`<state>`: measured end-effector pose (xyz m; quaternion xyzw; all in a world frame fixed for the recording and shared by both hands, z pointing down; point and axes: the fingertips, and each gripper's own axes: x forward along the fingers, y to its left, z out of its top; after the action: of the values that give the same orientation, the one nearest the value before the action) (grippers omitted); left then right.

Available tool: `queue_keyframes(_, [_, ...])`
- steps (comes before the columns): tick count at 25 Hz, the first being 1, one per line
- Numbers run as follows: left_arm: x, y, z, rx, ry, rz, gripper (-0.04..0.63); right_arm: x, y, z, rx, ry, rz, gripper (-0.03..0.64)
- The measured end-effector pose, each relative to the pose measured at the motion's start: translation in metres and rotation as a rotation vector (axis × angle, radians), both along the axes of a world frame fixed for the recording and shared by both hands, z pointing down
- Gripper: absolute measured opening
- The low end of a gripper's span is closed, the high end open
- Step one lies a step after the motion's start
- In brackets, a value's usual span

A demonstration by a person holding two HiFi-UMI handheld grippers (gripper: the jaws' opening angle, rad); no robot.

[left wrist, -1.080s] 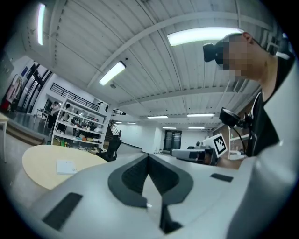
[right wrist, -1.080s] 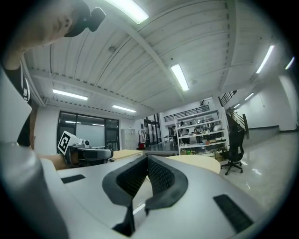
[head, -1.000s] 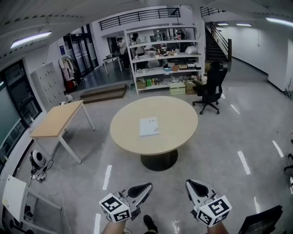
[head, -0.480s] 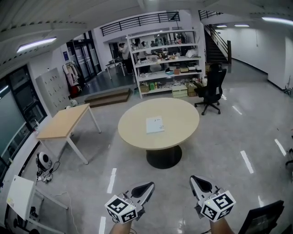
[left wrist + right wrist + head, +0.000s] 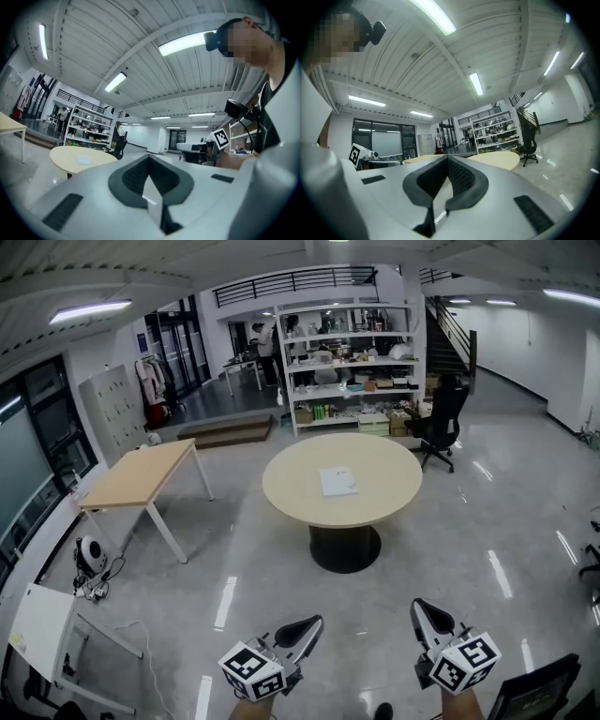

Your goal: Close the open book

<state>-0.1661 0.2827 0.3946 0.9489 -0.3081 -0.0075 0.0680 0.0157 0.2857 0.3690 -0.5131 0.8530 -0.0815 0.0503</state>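
Note:
A white book (image 5: 338,481) lies flat on the round beige table (image 5: 291,486) in the middle of the room, far ahead of both grippers. Whether it lies open cannot be made out at this distance. My left gripper (image 5: 309,624) and right gripper (image 5: 422,607) hover low at the bottom of the head view, over the floor, each shut with nothing held. In the left gripper view the shut left gripper (image 5: 149,158) points past the book (image 5: 85,160) on the table (image 5: 65,157). The right gripper view shows the shut right gripper (image 5: 447,159) with the table (image 5: 497,159) beyond.
A rectangular wooden table (image 5: 141,474) stands to the left and a black office chair (image 5: 442,418) behind the round table. Stocked shelves (image 5: 347,362) line the back. A white device with cables (image 5: 89,559) lies on the floor at left. A dark chair (image 5: 539,690) sits at bottom right.
In the head view the round table with the book has slid right and slightly up. Both grippers have drifted right and a little lower, still shut.

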Motion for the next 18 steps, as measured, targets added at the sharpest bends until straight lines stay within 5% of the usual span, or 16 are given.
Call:
queue_keyframes(7, [-0.019, 0.053, -0.017, 0.045, -0.004, 0.053, -0.002, -0.040, 0.053, -0.003, -0.007, 0.004, -0.006, -0.002])
queue_keyframes(18, [0.012, 0.084, -0.026, 0.047, 0.003, 0.030, -0.002, -0.014, 0.083, -0.016, 0.012, 0.044, -0.047, -0.003])
